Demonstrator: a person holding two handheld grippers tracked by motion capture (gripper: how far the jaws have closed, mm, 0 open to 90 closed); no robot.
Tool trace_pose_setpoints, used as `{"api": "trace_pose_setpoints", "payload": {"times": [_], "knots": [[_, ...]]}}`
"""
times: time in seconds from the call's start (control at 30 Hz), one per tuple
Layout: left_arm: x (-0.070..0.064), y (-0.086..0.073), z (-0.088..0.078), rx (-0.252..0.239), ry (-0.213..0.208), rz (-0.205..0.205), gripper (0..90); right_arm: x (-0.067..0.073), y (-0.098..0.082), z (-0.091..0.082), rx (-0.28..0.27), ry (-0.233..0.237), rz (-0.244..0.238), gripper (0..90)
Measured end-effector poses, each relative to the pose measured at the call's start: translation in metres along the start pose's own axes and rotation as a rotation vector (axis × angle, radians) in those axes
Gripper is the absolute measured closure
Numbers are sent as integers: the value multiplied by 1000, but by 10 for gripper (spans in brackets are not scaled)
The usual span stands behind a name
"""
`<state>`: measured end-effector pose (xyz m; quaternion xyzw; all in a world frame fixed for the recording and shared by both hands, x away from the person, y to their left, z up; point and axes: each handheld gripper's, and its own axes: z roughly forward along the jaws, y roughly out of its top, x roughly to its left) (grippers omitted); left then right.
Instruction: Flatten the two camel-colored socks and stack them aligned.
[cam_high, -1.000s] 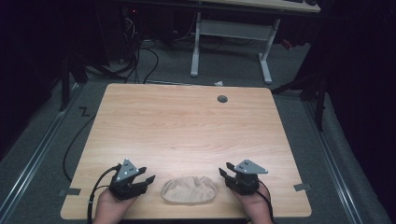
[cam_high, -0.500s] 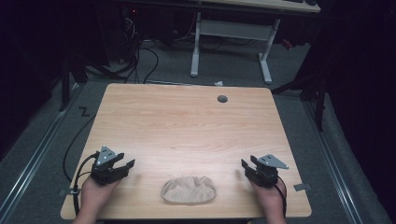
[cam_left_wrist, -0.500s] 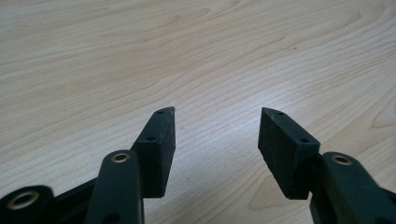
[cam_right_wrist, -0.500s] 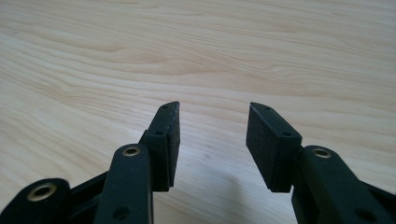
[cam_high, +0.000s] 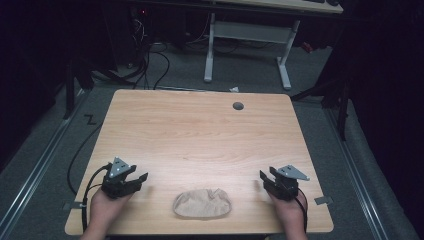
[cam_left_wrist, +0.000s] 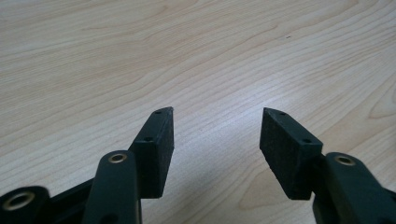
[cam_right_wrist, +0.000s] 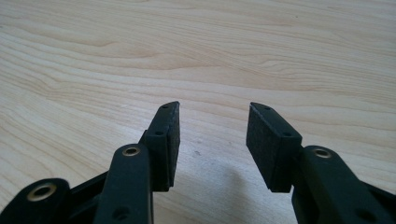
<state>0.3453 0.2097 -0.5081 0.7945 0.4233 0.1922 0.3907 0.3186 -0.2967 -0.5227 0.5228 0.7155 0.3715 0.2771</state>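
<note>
A crumpled beige cloth (cam_high: 201, 203) lies flat on the wooden table (cam_high: 200, 135), near its front edge at the middle. My left gripper (cam_high: 137, 175) rests well to the left of the cloth, apart from it. Its jaws have just been opening and stand open over bare wood, as the left gripper view (cam_left_wrist: 218, 116) shows. My right gripper (cam_high: 266, 176) sits to the right of the cloth, also apart from it. Its jaws have likewise just been opening, and the right gripper view (cam_right_wrist: 215, 109) shows nothing between them.
A round grey cable hole (cam_high: 238, 106) sits near the table's far edge. Beyond the table stands a white desk frame (cam_high: 247, 40) on grey carpet, with cables (cam_high: 150, 55) on the floor. Metal rails (cam_high: 35, 175) run along both sides of the table.
Both grippers stood at the cloth's two ends a second ago. They have drawn apart, the left one leftward and the right one rightward, with wider jaws. The cloth stays in place.
</note>
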Motion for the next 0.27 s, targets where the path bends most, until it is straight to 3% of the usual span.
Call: {"api": "trace_pose_setpoints", "payload": {"times": [0.1,0.27], "knots": [[-2,0,-4,0,11,19,451,3,2,0,-3,7,-11,546],[-3,-1,-7,-2,9,15,450,6,5,1,-11,9,-33,547]]}}
